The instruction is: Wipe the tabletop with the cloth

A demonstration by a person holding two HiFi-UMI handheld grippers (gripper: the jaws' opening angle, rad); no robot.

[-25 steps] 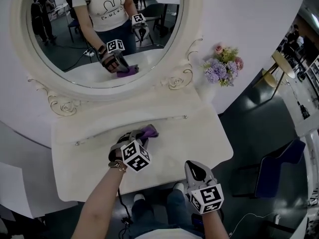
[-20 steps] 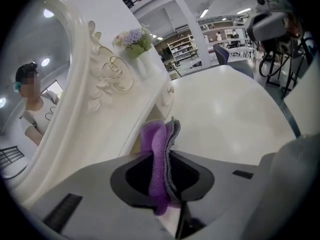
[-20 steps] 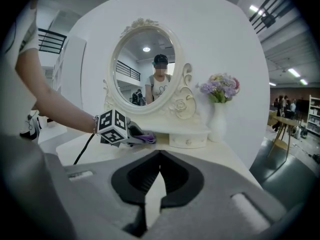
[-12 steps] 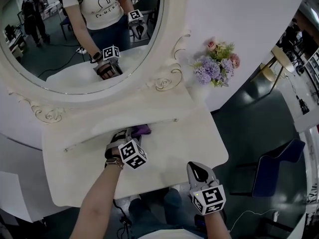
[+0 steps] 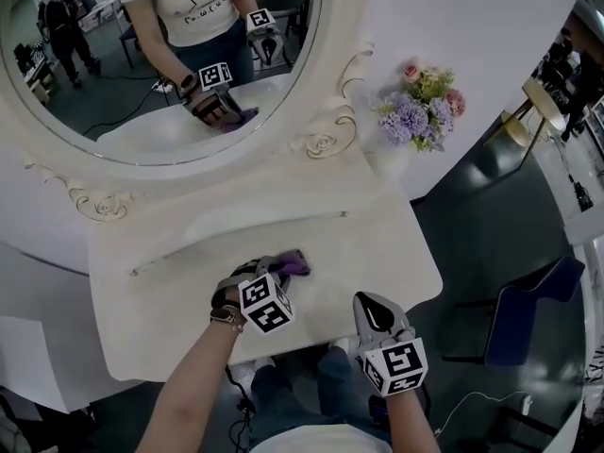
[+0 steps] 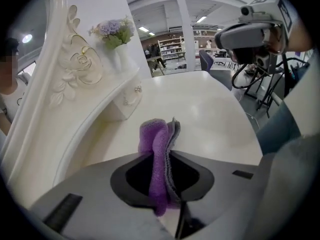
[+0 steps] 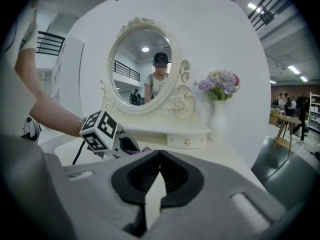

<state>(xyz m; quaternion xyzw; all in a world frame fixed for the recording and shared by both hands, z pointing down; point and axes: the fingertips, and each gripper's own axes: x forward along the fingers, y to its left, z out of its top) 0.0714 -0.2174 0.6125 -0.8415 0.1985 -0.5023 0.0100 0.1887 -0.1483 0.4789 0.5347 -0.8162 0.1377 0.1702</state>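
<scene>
The cloth (image 6: 159, 149) is purple, with a grey layer on one side. The tabletop (image 5: 368, 243) is plain cream-white. The left gripper (image 5: 271, 272) and right gripper (image 5: 372, 308) have grey bodies, black jaw pads and cubes with black-and-white square markers. The mirror frame (image 5: 326, 140) behind the tabletop is cream with scroll-and-rose relief. The flowers (image 5: 420, 107) at the tabletop's far right are lilac and pink with green leaves. The chair (image 5: 528, 319) right of the tabletop is blue.

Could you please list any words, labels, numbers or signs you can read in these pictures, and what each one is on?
No text can be read.
Shirt in the mirror: a small line of print, too small to read.
Left cube, right cube: square patterns only, no letters.
</scene>
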